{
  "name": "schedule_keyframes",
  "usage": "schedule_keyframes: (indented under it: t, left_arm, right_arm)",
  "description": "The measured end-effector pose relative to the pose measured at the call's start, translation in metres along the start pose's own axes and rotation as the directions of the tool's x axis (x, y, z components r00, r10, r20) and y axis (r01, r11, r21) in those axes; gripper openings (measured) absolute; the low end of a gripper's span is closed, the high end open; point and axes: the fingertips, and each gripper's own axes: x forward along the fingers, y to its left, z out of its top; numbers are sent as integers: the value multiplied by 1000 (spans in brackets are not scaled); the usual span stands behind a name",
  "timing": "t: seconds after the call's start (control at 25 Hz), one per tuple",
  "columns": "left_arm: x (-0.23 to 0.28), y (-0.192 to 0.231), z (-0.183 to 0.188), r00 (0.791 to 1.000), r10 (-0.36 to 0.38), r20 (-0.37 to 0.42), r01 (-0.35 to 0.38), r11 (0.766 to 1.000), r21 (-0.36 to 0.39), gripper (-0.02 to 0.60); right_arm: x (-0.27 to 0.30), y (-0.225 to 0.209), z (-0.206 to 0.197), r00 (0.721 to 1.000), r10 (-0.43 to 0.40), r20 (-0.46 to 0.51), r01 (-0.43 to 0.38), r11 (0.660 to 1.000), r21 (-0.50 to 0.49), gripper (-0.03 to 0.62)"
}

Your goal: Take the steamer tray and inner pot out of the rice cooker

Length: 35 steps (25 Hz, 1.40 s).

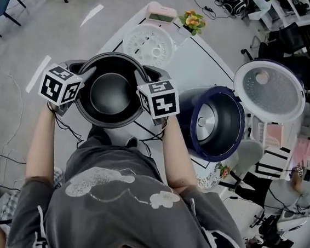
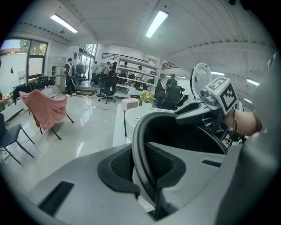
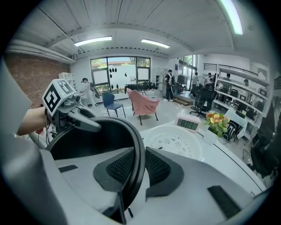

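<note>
The black inner pot (image 1: 112, 91) hangs in the air above the table's near left edge, empty inside. My left gripper (image 1: 80, 80) is shut on its left rim (image 2: 142, 149), the pads pinching the wall. My right gripper (image 1: 141, 83) is shut on the pot's right rim (image 3: 137, 165). The dark blue rice cooker (image 1: 213, 121) stands to the right with its lid (image 1: 270, 90) swung open and no pot inside. The white steamer tray (image 1: 149, 44) lies on the table beyond the pot, also visible as a white tray (image 3: 175, 141) in the right gripper view.
A pink clock (image 1: 161, 14) and a small flower pot (image 1: 192, 21) sit at the table's (image 1: 205, 65) far end. Cables trail off the near edge. Chairs, shelves and people fill the room behind; a pink-draped chair (image 2: 44, 110) stands on the floor to the left.
</note>
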Motion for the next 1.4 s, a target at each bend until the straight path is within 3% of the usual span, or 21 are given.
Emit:
schedule_keyframes:
  t: [0.36, 0.56, 0.64, 0.76, 0.88, 1.0, 1.16, 1.4]
  left_arm:
    - [16, 15, 16, 1000, 3, -9, -3, 1000, 10, 74]
    - [15, 13, 23, 1000, 13, -1, -13, 999, 39, 78]
    - [15, 15, 21, 999, 41, -13, -40, 998, 53, 87]
    - [14, 18, 17, 997, 80, -11, -79, 996, 46, 280]
    - [8, 22, 16, 990, 139, 39, -140, 990, 19, 354]
    - [-8, 21, 21, 966, 236, 108, -240, 971, 24, 364]
    - [-30, 13, 29, 916, 362, 173, -372, 928, 29, 373]
    - [-64, -33, 53, 852, 439, 286, -454, 891, -16, 376]
  right_arm:
    - [14, -20, 12, 999, -38, 17, 39, 999, -20, 100]
    - [14, -20, 13, 999, -14, 39, 15, 1000, -10, 103]
    - [13, -17, 12, 999, 7, 41, -6, 1000, -8, 136]
    - [10, -16, 9, 999, 14, 47, -14, 1000, -5, 180]
    - [-2, -20, 14, 995, -10, 99, 9, 1000, 10, 215]
    - [-19, -22, 21, 985, -32, 167, 28, 999, 26, 219]
    - [-48, -26, 26, 967, -52, 248, 40, 998, 50, 219]
    - [-109, -9, 50, 909, -9, 417, -15, 998, 56, 219]
